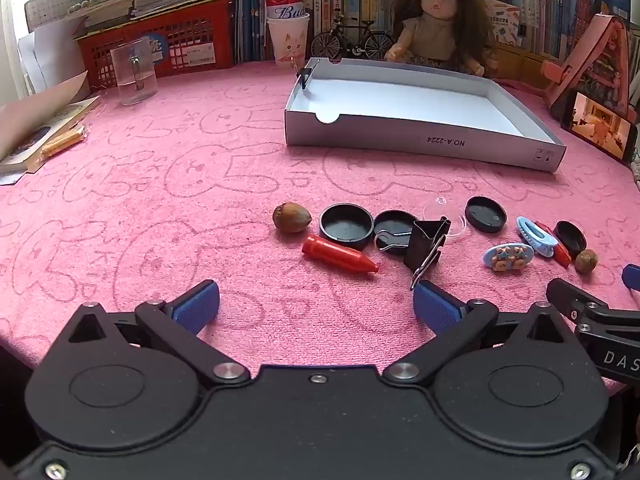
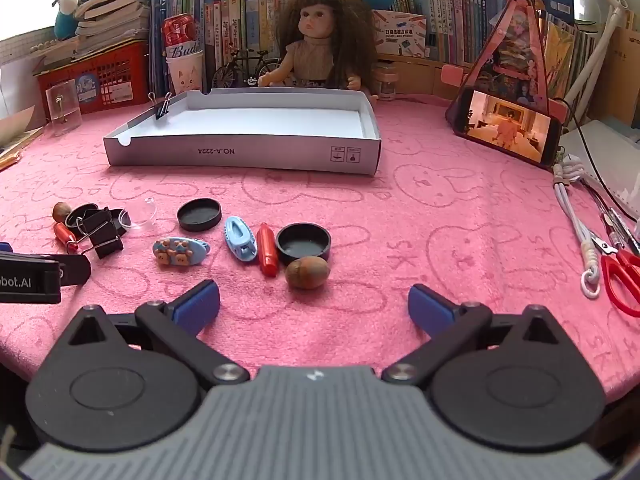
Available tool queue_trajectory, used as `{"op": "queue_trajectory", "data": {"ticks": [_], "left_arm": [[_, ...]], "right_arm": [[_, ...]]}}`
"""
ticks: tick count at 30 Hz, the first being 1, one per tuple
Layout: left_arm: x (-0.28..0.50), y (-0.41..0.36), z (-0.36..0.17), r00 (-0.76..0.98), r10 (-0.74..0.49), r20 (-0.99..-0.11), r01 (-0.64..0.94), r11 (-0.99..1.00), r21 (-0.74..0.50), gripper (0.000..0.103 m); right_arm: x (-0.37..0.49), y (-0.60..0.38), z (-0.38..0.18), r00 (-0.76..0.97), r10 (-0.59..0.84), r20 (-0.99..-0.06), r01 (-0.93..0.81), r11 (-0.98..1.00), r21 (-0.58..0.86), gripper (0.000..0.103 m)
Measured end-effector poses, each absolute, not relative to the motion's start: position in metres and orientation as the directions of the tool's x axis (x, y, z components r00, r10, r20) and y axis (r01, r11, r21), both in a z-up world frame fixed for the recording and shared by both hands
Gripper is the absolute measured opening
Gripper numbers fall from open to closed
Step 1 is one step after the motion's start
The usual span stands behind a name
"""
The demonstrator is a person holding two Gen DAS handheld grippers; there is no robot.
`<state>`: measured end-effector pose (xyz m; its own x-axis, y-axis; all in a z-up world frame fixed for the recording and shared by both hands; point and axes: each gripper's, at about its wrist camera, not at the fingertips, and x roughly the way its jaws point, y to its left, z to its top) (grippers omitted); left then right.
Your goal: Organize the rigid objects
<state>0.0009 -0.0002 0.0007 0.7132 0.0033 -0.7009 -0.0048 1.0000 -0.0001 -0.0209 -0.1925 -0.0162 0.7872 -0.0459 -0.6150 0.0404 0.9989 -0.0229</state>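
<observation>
In the left wrist view the left gripper (image 1: 316,306) hangs released and empty, near a glossy red bullet-shaped cap (image 1: 338,259) lying on the fuzzy pink towel (image 1: 160,184), tip aimed right. In the right wrist view the right gripper (image 2: 314,306) gapes empty; just beyond, a smooth brown nut (image 2: 307,273) lies lengthwise left-right, touching a round black lid (image 2: 304,243).

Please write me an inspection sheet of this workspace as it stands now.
Surface: pink cloth with rabbit outlines, flat.
Job's things: white box, nothing on its floor, a small clip on its rim; loose in front: nut, black caps, red crayon, blue hair clip, bear clip, binder clip.
Clutter: red scissors, glass cup.
Grippers: left gripper and right gripper, jaws wide open, nothing between them.
Cables: white cord.
Surroundings: doll, phone, books.
</observation>
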Motion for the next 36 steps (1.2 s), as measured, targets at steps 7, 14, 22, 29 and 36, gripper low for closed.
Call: {"op": "queue_trajectory", "data": {"ticks": [7,14,22,29,36], "left_arm": [[0.0026,-0.001,0.0012,0.706,0.01,-0.709,-0.008,1.0,0.006,0.103],[0.0036,-0.0017,0.002,0.708,0.008,-0.706,-0.006,1.0,0.006,0.103],[0.0026,-0.0009,0.0011,0.706,0.009,-0.708,-0.008,1.0,0.005,0.103],[0.0027,-0.0008,0.001,0.705,0.01,-0.709,-0.009,1.0,0.005,0.103],[0.0039,-0.0003,0.0006,0.704,0.01,-0.71,-0.009,1.0,0.005,0.103]], "right_arm": [[-0.0204,-0.1952,-0.0153,0.793,-0.045,-0.608,0.034,0.999,-0.029,0.103],[-0.0221,-0.1908,-0.0174,0.793,-0.057,-0.606,0.047,0.998,-0.031,0.103],[-0.0221,-0.1919,-0.016,0.791,-0.057,-0.609,0.047,0.998,-0.031,0.103],[-0.0225,-0.1916,-0.0167,0.79,-0.056,-0.61,0.047,0.998,-0.032,0.103],[-0.0229,-0.1914,-0.0165,0.789,-0.057,-0.611,0.047,0.998,-0.032,0.103]]}}
